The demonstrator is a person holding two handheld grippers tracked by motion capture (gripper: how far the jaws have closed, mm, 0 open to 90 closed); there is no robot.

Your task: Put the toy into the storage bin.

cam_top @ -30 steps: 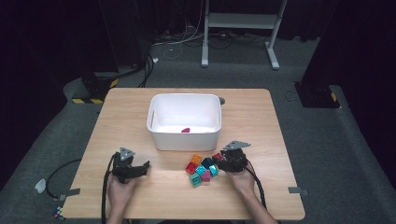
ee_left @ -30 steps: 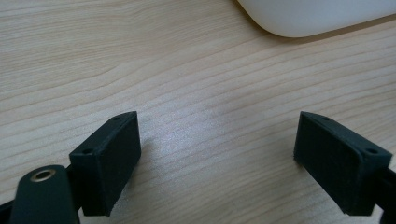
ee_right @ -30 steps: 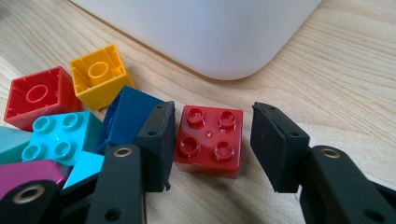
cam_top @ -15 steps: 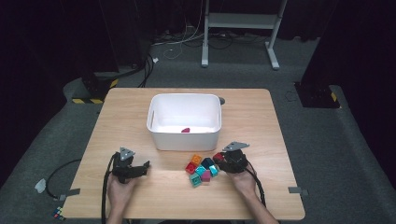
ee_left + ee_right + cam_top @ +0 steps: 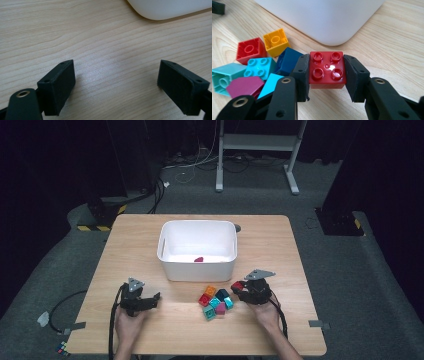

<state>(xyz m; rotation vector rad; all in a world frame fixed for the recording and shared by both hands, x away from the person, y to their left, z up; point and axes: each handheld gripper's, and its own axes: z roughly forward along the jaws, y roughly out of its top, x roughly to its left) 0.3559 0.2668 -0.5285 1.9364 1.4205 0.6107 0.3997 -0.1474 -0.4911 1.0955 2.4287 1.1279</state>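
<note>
Holding a red brick [image 5: 326, 70] squarely between its jaws, the right tool [image 5: 326, 75] is seen just above the tabletop [image 5: 280, 245], to the right of the loose pile of bricks [image 5: 216, 301] and in front of the white bin [image 5: 197, 270]. The brick is gripped on two opposite side faces, studs up, and the hold looks centred. The step in hand is judged to be the carrying of this brick to the bin, where one small red piece [image 5: 198, 259] is already seen on the floor.

For the step to be done well, the grip should be kept firm and level while the brick is raised, so that it is not twisted out of the pads. Enough height should be gained to clear the near wall of the bin before any forward travel is made, since the rim stands close ahead. The dark blue brick [image 5: 288, 61] lies just beside the left jaw and should not be dragged along on the lift. Release is best made low over the bin floor, so that a bounce is avoided.

The left tool [image 5: 116, 82] is held wide and empty over bare wood near a corner of the bin, well apart from the pile.
</note>
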